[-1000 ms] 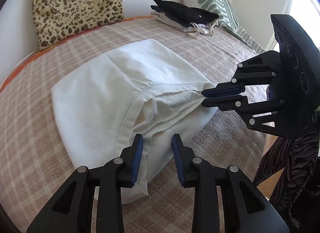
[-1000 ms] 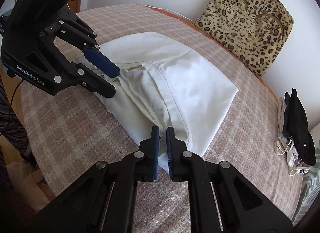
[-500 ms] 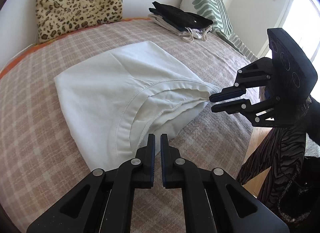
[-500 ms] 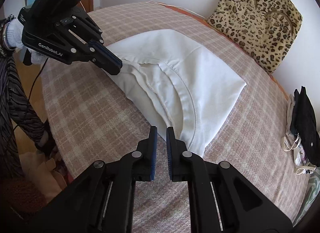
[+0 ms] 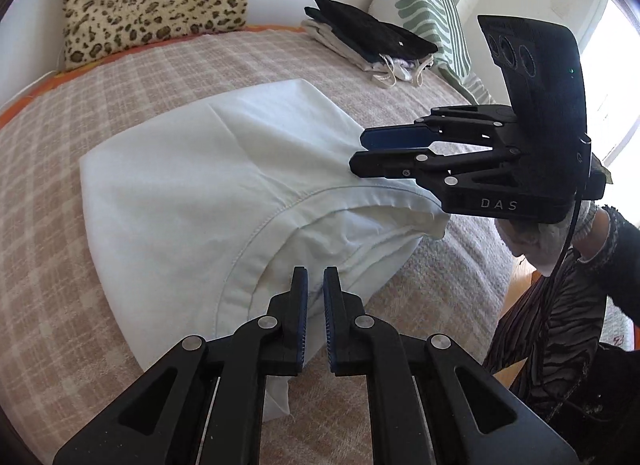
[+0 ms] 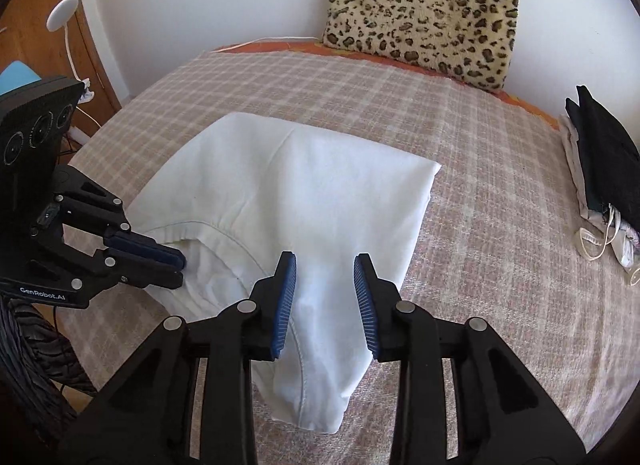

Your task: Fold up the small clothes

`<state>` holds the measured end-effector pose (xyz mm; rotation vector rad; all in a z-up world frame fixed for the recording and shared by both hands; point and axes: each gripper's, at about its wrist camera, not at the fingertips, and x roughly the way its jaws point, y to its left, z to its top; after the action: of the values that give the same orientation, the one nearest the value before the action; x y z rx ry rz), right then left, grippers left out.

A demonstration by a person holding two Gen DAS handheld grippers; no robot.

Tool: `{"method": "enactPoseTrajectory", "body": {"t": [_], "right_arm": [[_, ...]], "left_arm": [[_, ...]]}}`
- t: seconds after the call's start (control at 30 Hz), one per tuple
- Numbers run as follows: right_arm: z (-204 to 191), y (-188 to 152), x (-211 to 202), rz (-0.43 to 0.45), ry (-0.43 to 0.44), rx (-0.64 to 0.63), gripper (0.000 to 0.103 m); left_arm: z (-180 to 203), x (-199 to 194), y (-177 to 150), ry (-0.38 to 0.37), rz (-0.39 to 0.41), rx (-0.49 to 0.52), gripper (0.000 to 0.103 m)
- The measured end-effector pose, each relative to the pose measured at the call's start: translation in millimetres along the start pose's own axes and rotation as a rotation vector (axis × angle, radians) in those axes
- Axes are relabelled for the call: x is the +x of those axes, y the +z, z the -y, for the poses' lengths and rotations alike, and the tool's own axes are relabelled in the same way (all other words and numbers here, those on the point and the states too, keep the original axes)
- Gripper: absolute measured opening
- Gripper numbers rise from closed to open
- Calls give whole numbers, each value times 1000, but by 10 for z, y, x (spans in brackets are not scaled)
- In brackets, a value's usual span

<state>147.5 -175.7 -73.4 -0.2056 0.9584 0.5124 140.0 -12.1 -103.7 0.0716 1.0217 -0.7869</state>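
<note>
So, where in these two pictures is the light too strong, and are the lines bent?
Left wrist view: the window at the right edge is overexposed. Right wrist view: even light, no glare. Both views: fisheye curves the checked beige bed cover, dark corners.

bed: covered in a pink-beige plaid blanket (image 6: 500, 225), fills most of both views
middle: white garment (image 6: 320, 193) spread flat on it
back edge: leopard cushion (image 6: 424, 9), upper centre of right view
right edge: stack of folded clothes (image 6: 604, 157), black piece on top
upper right, left view: green-striped pillow (image 5: 424, 25)
</note>
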Motion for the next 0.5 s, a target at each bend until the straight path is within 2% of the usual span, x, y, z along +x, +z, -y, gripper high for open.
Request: {"method": "enactPoseTrajectory", "body": {"t": [0.1, 0.23, 0.4, 0.5], "right_arm": [[16, -60, 195, -60, -91, -23, 32], [131, -60, 51, -33, -35, 22, 32], [209, -133, -335, 49, 50, 84, 32], [155, -226, -428, 56, 88, 86, 32]], "left_arm": [[-40, -54, -152, -15, -11, -17, 9], [-75, -290, -296, 0, -2, -35, 9], [-277, -667, -299, 41, 110, -102, 14], [-448, -752, -207, 74, 168, -164, 14]]}}
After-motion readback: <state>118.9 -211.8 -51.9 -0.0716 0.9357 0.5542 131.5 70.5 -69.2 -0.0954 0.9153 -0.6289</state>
